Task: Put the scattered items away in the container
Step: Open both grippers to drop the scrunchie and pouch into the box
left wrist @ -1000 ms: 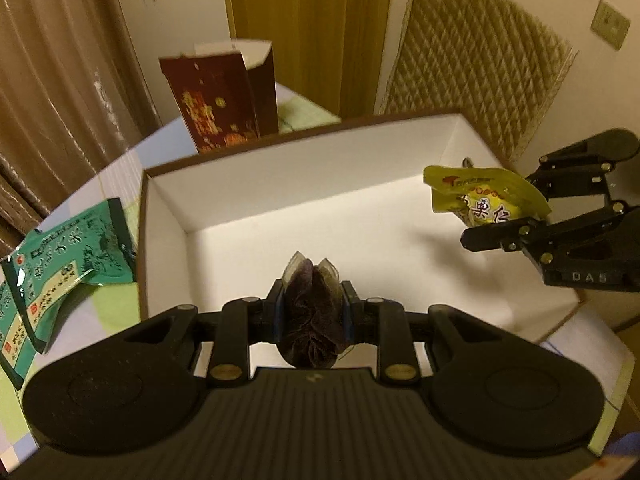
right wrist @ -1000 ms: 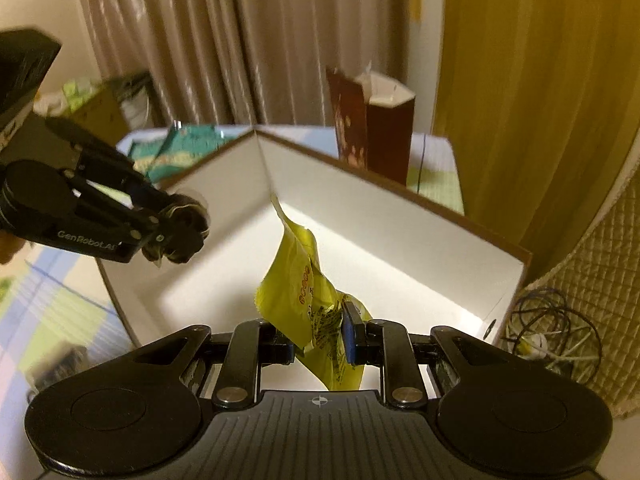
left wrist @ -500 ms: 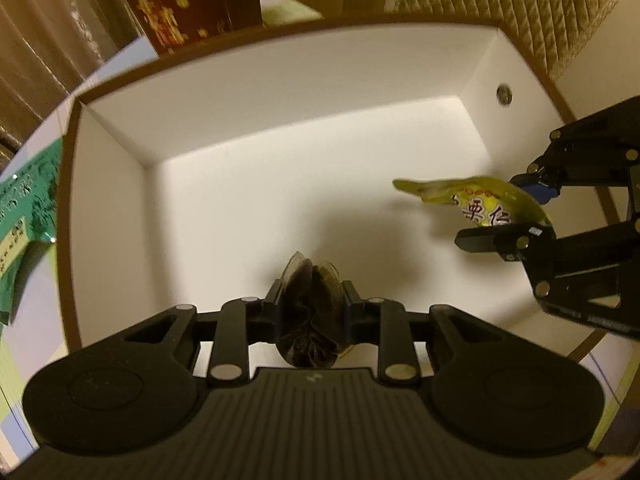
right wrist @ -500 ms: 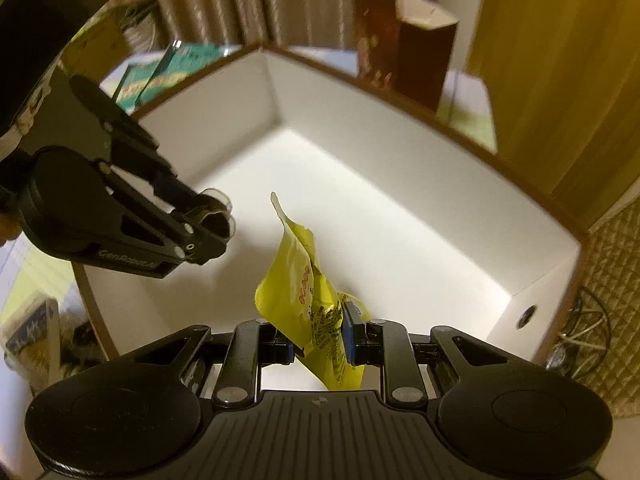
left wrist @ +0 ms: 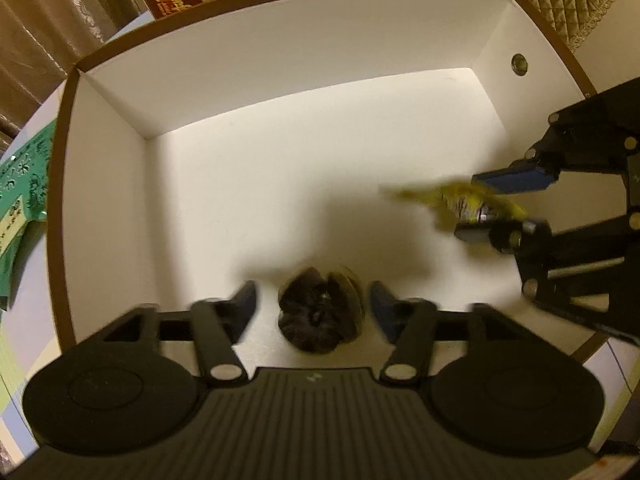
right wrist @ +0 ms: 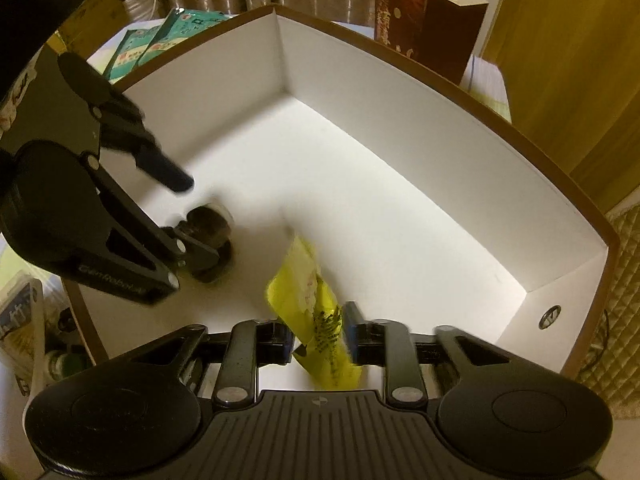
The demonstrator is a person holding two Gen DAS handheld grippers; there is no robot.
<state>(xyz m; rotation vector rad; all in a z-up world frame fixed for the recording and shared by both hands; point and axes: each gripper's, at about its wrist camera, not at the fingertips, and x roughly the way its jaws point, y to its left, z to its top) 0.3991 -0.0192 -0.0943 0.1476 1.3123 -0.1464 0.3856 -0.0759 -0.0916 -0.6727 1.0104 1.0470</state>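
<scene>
Now | left gripper (left wrist: 312, 306) fingers parted (just opening), dark packet (left wrist: 320, 314) loose between | right gripper (right wrist: 318, 334) likewise, yellow packet (right wrist: 310, 312)

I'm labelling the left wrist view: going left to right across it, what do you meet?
Green packets on the table → left wall of the white box → dark round packet between the open left tongs → yellow sachet → right tongs.
</scene>
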